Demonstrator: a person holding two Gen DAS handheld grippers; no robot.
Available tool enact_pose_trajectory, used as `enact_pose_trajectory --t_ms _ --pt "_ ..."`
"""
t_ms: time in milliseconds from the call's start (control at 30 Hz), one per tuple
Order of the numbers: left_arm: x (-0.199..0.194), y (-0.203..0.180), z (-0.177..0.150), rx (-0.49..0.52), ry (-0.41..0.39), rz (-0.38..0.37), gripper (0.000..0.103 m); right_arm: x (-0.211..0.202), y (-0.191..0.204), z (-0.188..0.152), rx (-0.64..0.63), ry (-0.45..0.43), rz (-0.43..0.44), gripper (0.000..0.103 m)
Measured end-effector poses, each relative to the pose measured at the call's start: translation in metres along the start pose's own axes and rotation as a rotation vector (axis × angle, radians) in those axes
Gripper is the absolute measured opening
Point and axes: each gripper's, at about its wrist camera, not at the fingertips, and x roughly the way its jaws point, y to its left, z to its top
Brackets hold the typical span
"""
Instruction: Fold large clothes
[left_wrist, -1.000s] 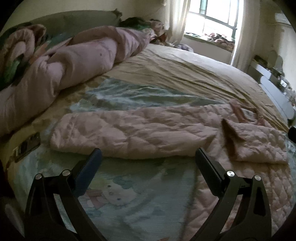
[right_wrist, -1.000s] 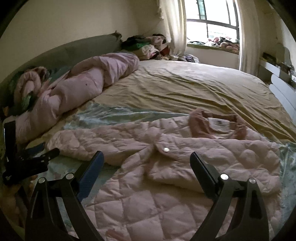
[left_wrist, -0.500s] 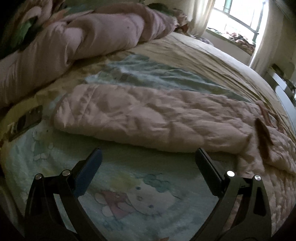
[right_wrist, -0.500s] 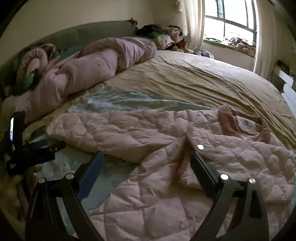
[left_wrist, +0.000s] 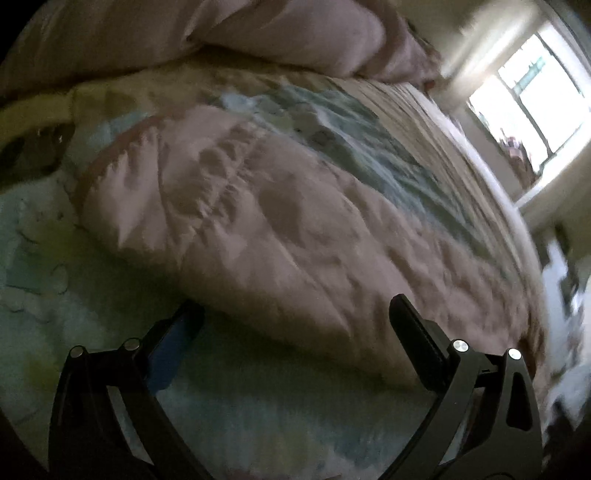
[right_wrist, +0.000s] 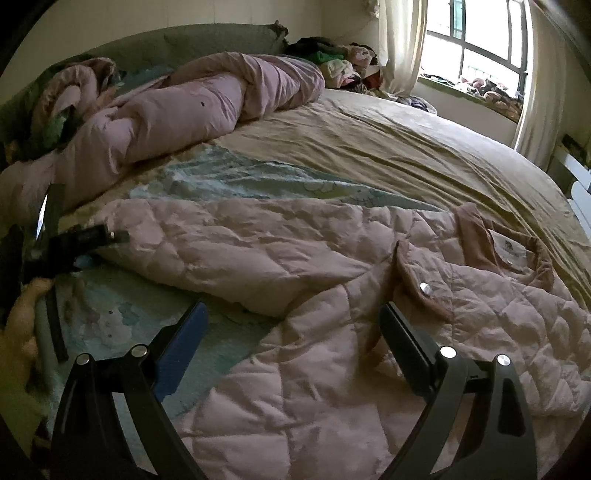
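Both jaws stand wide apart and hold nothing: our left gripper (left_wrist: 295, 314) hangs low at the cuff end of the jacket's sleeve (left_wrist: 258, 229), our right gripper (right_wrist: 291, 314) over the jacket (right_wrist: 332, 369) near its snap (right_wrist: 424, 287). The pink quilted jacket lies spread on the bed (right_wrist: 369, 147), collar (right_wrist: 476, 236) toward the window (right_wrist: 476, 44), a rolled duvet (right_wrist: 184, 110) beyond.

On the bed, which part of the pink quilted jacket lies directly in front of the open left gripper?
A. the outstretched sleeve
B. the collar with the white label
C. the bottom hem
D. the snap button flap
A: the left gripper faces the long outstretched sleeve of the pink quilted jacket; the collar and snap button lie far from it, nearer the right gripper.
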Motion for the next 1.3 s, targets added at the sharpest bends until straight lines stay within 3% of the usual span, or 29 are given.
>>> enact_pose_trajectory --t_ms 67,133,233,300,533,867,1300 --pt "0.007 0.008 0.007 -0.052 -0.01 -0.008 0.09 0.002 -0.006 -0.002 0.001 0.007 -0.012 0.093" --pt "0.01 0.01 0.013 -0.068 -0.026 0.013 0.048 0.002 -0.014 -0.004 0.008 0.011 -0.028 0.093" --pt "0.002 0.008 0.022 -0.055 -0.059 0.003 0.019 -0.001 -0.026 -0.007 0.036 0.006 -0.034 0.093" --pt "-0.017 -0.007 0.025 0.011 -0.113 0.004 0.013 -0.005 -0.032 -0.009 0.049 0.005 -0.033 0.093" --pt "-0.084 -0.058 0.032 0.143 -0.232 -0.02 0.012 -0.029 -0.057 -0.019 0.101 -0.012 -0.046 0.093" --pt "-0.156 -0.148 0.03 0.278 -0.325 -0.078 0.011 -0.087 -0.094 -0.029 0.154 -0.072 -0.061 0.093" --pt "-0.215 -0.284 -0.018 0.46 -0.382 -0.16 0.009 -0.175 -0.182 -0.066 0.285 -0.156 -0.129 0.093"
